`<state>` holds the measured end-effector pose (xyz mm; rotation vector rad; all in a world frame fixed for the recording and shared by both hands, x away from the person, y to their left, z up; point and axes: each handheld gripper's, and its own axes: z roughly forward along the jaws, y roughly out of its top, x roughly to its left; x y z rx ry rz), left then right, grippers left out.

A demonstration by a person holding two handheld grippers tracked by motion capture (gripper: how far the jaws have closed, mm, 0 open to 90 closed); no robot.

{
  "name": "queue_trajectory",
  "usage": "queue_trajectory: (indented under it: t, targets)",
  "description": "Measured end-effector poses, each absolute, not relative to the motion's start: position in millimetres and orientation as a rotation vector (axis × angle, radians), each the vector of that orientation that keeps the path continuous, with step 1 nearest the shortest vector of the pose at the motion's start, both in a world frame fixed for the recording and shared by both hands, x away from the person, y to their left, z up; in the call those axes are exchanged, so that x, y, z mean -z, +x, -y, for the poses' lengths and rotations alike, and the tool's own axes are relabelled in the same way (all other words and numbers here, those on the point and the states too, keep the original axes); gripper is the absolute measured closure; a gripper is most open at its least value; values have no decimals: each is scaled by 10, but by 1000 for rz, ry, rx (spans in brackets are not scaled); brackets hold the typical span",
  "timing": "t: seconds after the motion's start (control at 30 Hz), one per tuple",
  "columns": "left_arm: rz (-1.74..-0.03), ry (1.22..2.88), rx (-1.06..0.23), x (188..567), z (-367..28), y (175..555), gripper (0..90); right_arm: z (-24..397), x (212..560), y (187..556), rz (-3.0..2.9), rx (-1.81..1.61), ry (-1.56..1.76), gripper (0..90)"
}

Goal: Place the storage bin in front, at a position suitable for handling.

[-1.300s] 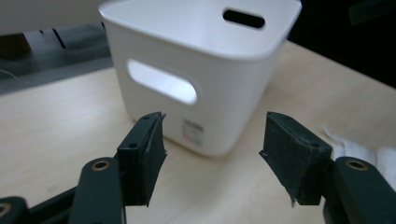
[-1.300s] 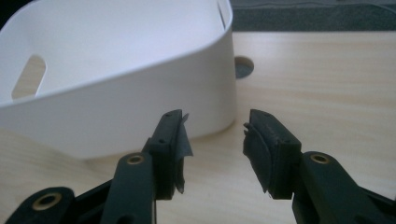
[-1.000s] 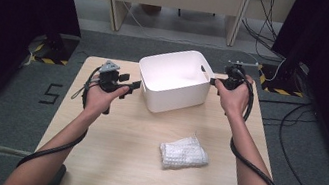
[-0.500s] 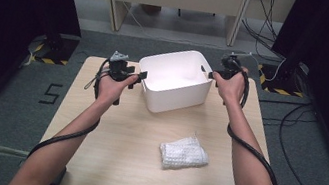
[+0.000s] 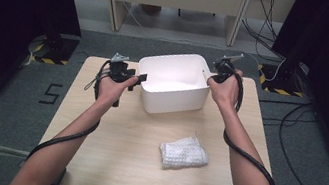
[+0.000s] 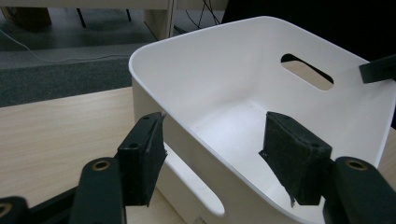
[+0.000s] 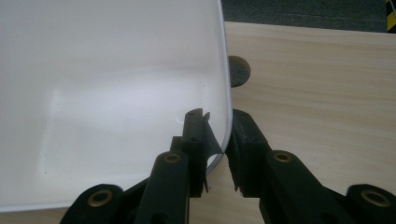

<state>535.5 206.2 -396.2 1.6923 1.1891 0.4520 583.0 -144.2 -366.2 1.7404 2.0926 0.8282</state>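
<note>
A white plastic bin [image 5: 176, 102] with handle slots stands at the far middle of the table. My left gripper [image 5: 140, 77] is at its left wall. In the left gripper view the jaws [image 6: 215, 119] straddle that wall [image 6: 224, 60] wide apart, having just closed a little, and the pads stay off it. My right gripper [image 5: 208, 75] is at the bin's right rim. In the right gripper view its jaws [image 7: 217, 114] have just been closing and now pinch the thin rim [image 7: 226, 100], one pad inside and one outside.
A folded white knitted cloth [image 5: 184, 152] lies on the wooden table [image 5: 110, 134] in front of the bin, toward the right. A dark round spot [image 7: 239, 71] marks the tabletop beside the bin's right wall. Cables and dark equipment stand on the floor beyond the table.
Both hands have come inward to the bin. The left gripper slid right onto the left wall. The right gripper's jaws narrowed from wide open onto the right rim.
</note>
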Motion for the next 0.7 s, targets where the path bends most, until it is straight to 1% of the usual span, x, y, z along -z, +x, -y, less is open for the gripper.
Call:
queue_trajectory:
  t: [0.13,0.33,0.47,0.57,0.7]
  targets:
    - [-1208,1679,-431,3979,-2089,5337,415,1401,3664,5655,-2102,-838,1744,745]
    - [-1253,1714,-395,4030,-2098,5319,455,1318,3650,5441,-2131,-856,1748,730]
    - [-1268,1720,-405,4029,-2136,5310,481,1271,3621,5342,-2179,-873,1729,711]
    - [-1277,1714,-397,4034,-2180,5319,516,1291,3642,5335,-2182,-939,1733,649]
    - [-1278,1721,-391,4048,-2180,5314,566,1346,3655,5358,-2142,-1009,1741,647]
